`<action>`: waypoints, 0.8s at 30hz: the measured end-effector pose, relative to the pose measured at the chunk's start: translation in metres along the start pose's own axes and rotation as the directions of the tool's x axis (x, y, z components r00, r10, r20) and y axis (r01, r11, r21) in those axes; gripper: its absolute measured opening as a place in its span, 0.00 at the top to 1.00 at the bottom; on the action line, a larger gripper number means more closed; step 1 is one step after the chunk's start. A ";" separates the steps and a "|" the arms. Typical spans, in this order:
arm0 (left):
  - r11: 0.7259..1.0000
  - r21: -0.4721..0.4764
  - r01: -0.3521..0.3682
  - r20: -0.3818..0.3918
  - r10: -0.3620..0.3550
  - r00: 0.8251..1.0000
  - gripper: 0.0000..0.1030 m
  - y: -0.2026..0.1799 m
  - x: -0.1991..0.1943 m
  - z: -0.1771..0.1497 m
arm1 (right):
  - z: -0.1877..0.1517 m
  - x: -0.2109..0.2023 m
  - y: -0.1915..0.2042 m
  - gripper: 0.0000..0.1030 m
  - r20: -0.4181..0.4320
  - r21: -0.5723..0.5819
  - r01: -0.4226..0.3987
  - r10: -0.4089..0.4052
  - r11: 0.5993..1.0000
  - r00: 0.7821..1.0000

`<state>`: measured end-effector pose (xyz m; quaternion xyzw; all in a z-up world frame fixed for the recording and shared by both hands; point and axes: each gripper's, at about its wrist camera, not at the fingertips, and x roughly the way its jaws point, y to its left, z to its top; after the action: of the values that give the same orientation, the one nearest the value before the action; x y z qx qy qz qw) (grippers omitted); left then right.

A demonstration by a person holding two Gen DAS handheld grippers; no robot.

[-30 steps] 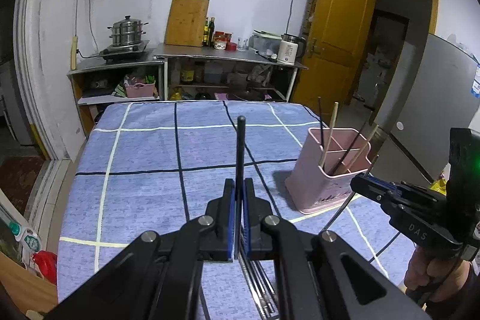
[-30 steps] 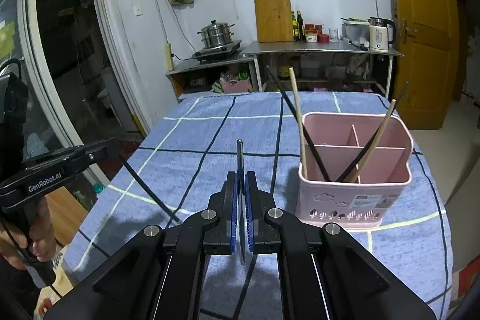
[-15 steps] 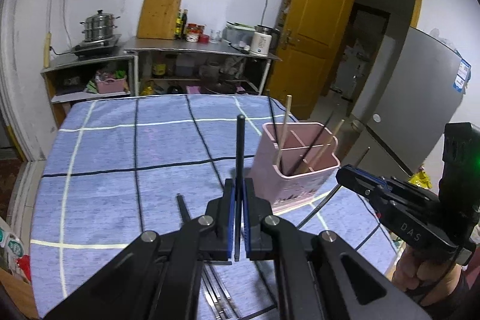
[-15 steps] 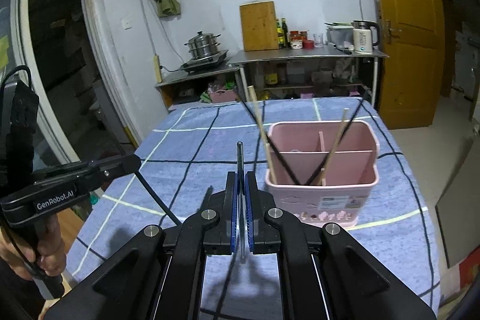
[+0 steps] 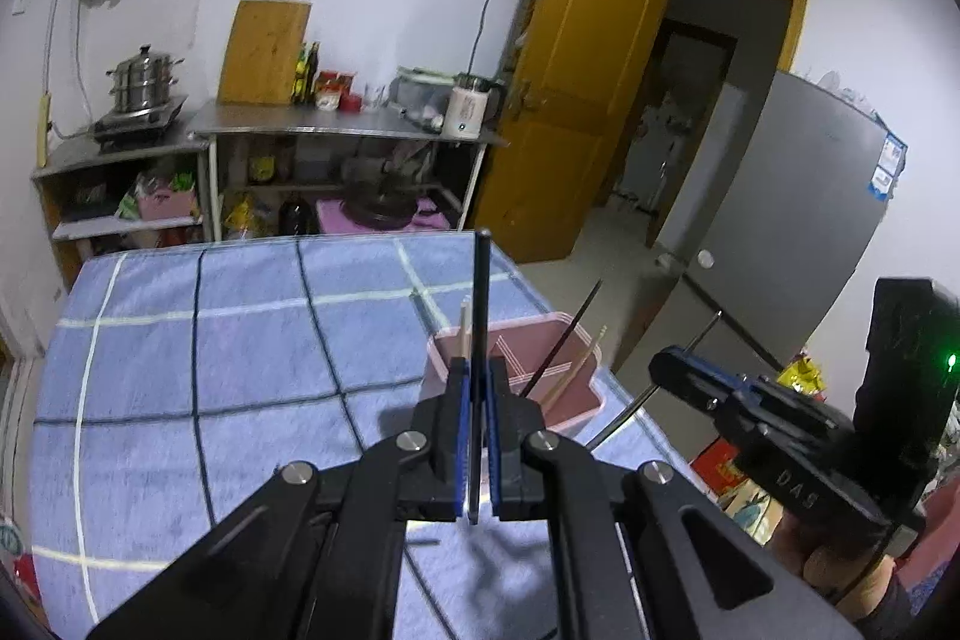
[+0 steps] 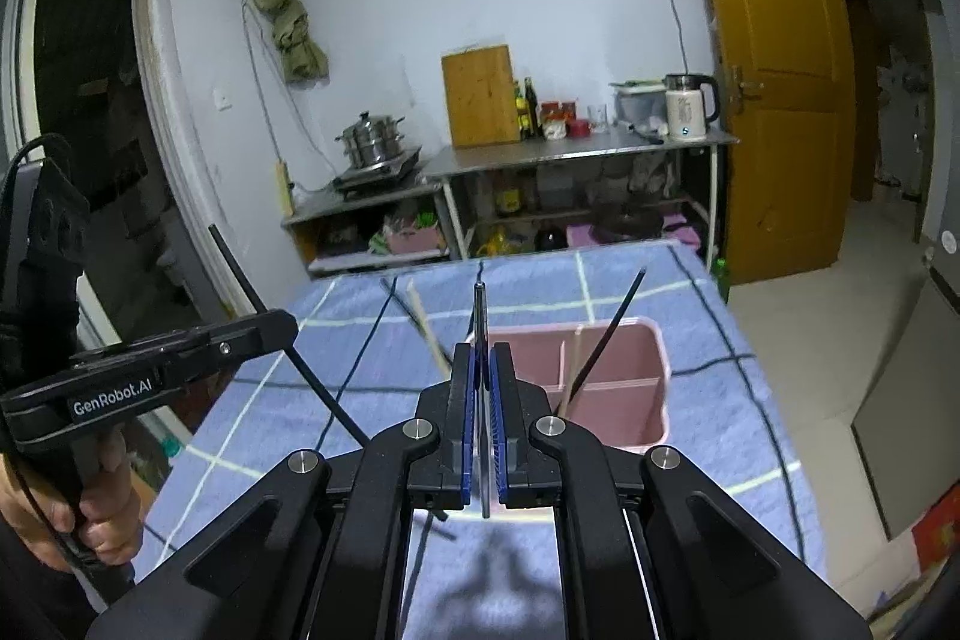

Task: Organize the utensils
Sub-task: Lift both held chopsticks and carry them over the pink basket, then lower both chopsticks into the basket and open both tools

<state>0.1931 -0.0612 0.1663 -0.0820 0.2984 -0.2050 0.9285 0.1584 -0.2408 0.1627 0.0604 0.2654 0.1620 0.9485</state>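
Note:
A pink divided utensil holder [image 5: 564, 400] [image 6: 624, 358] stands on the blue checked tablecloth and holds several black and wooden chopsticks. My left gripper [image 5: 478, 388] is shut on a black chopstick [image 5: 482, 292] that points up, just in front of the holder. My right gripper [image 6: 480, 370] is shut on a thin silver chopstick [image 6: 480, 316], raised above the table just short of the holder's left side. Each gripper shows in the other's view: the right one [image 5: 690, 376], the left one [image 6: 264, 334] with its black chopstick [image 6: 240, 274].
The tablecloth [image 5: 210, 340] covers the table; its right edge drops to the floor beside the holder. A few more chopsticks [image 6: 432, 520] lie on the cloth below my grippers. A metal kitchen counter [image 6: 570, 148], a yellow door [image 6: 774, 70] and a grey fridge [image 5: 798, 220] stand beyond.
Both grippers have moved forward and up toward the pink holder, which now sits closer and more central in both views. Both stay shut on their chopsticks.

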 end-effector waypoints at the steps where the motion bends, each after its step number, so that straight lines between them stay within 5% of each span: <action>1: 1.000 0.001 0.006 0.007 -0.006 1.000 0.95 -0.002 0.001 0.005 | 0.005 -0.001 -0.002 0.95 0.009 0.001 0.004 -0.004 1.000 1.000; 13: 1.000 0.012 0.021 0.042 -0.022 0.999 0.95 -0.011 0.022 0.043 | 0.037 0.008 -0.019 0.95 0.068 0.028 0.034 -0.036 0.999 0.997; 24: 1.000 -0.005 0.013 -0.014 -0.013 1.000 0.95 0.001 0.058 0.023 | 0.015 0.055 -0.028 0.95 -0.003 0.044 0.035 -0.035 0.998 0.999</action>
<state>0.2494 -0.0846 0.1543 -0.0847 0.3046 -0.2109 0.9249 0.2184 -0.2486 0.1430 0.0765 0.2709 0.1397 0.9493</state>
